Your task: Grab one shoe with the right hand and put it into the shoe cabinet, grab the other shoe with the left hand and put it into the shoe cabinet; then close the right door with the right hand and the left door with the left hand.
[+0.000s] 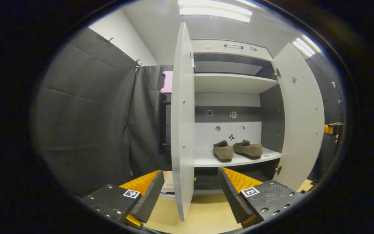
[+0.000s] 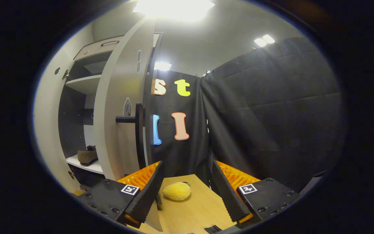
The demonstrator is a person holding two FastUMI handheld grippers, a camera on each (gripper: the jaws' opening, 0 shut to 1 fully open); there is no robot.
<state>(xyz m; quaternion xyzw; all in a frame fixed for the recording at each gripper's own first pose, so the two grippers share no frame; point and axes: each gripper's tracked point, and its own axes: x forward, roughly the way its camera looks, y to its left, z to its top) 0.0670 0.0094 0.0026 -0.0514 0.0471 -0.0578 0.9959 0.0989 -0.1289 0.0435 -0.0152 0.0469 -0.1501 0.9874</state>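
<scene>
In the left gripper view, the shoe cabinet (image 1: 232,83) stands open with both doors swung outward: the left door (image 1: 182,123) is seen nearly edge-on, rising between the fingers of the left gripper (image 1: 190,191), and the right door (image 1: 299,120) angles away at the far side. Two brown shoes (image 1: 235,150) sit side by side on the lower shelf (image 1: 239,160), one toe-forward, the other turned sideways. The left gripper's jaws are spread wide and grip nothing. The right gripper view adds the outer face of the right door (image 2: 120,107), its dark handle (image 2: 131,119) projecting sideways, and one shoe (image 2: 88,155) visible past the door's edge. It also shows a yellow plush object (image 2: 177,191) on the wooden floor (image 2: 193,208) between the fingers of the right gripper (image 2: 187,191), whose jaws are likewise wide and empty.
</scene>
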